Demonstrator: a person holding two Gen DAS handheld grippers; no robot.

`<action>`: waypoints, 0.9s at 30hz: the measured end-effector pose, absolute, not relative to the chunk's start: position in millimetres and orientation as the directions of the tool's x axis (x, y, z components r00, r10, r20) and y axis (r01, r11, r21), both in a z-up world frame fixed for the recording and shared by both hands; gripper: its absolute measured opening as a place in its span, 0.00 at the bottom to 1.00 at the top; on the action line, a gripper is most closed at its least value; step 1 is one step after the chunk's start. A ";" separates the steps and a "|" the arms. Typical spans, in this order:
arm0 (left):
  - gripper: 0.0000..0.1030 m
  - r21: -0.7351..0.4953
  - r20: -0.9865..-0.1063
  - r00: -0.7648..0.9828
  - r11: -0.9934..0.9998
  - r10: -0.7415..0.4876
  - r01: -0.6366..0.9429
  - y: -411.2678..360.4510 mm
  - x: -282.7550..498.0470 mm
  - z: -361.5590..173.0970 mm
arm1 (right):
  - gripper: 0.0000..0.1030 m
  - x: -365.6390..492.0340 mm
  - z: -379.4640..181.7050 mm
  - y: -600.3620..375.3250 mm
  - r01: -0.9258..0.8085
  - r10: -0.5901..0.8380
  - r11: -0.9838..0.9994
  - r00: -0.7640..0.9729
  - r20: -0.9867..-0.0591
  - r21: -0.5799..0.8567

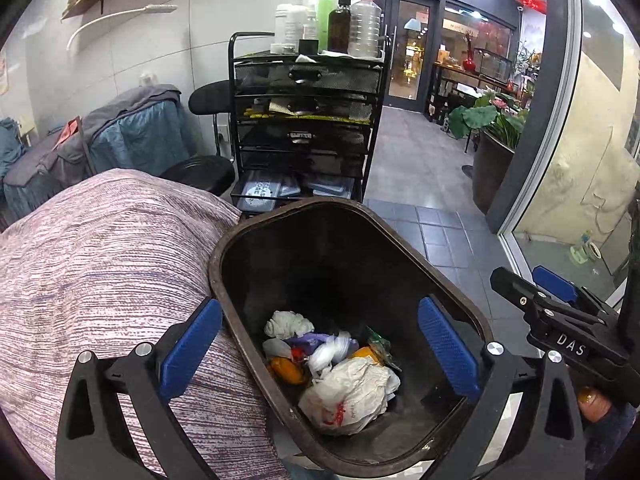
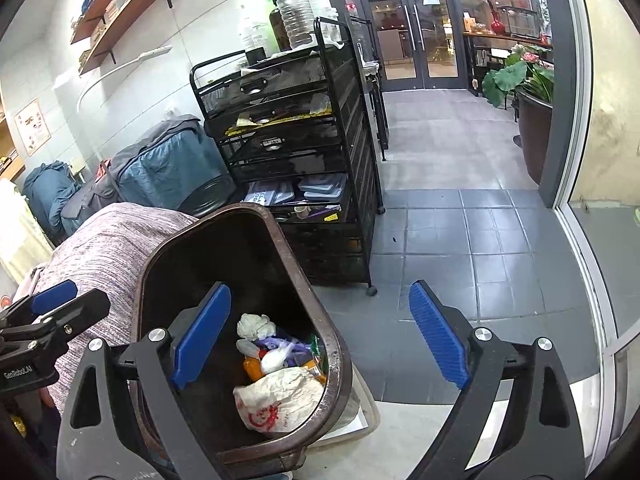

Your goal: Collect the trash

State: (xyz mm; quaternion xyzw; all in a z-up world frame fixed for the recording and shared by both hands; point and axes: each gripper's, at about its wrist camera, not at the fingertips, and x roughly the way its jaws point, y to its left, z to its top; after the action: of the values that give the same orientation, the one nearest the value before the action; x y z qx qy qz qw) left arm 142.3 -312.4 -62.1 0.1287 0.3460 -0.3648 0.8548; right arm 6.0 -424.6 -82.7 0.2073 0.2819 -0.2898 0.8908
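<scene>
A dark brown trash bin [image 1: 224,248] stands below both grippers, also in the right wrist view [image 2: 152,264]. Inside lie a crumpled white bag with red print [image 1: 352,396] [image 2: 280,400], white tissue [image 1: 288,324], purple and orange scraps. My left gripper [image 1: 320,352] is open and empty above the bin's mouth. My right gripper [image 2: 320,344] is open and empty over the bin's right rim. The right gripper shows at the right of the left wrist view [image 1: 560,312]; the left gripper shows at the left of the right wrist view [image 2: 48,312].
A bed with a striped purple cover [image 1: 100,272] lies left of the bin. A black mesh drawer cart [image 1: 304,120] with bottles on top stands behind it. Grey tiled floor [image 2: 460,240] runs right towards glass doors and a potted plant [image 2: 528,92].
</scene>
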 end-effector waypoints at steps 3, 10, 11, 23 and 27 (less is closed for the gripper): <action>0.94 -0.030 -0.664 0.514 0.707 -0.542 0.707 -306.8 140.1 -54.6 | 0.88 5.7 -81.0 -423.2 0.632 -0.403 0.747 0.676 -0.617 0.204; 0.94 -0.027 -0.590 0.580 0.731 -0.562 0.681 -283.0 129.4 -30.2 | 0.90 6.7 -73.1 -414.0 0.628 -0.423 0.755 0.688 -0.589 0.191; 0.94 -0.029 -0.578 0.591 0.738 -0.563 0.674 -278.3 127.9 -26.5 | 0.91 7.6 -71.2 -410.3 0.623 -0.427 0.761 0.692 -0.581 0.183; 0.94 -0.010 -0.475 0.716 0.816 -0.512 0.577 -225.1 111.9 -2.1 | 0.94 19.6 -50.9 -360.9 0.543 -0.414 0.828 0.762 -0.499 0.142; 0.94 0.008 -0.450 0.755 0.843 -0.477 0.537 -207.2 109.2 2.7 | 0.94 25.6 -42.6 -336.0 0.503 -0.398 0.856 0.790 -0.467 0.121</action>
State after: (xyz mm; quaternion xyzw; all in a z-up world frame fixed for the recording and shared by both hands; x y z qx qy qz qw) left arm 109.2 -207.2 2.7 0.0685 0.2207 -0.2713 0.9344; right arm 25.6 -336.0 -42.6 0.1204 0.2179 -0.2403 0.9382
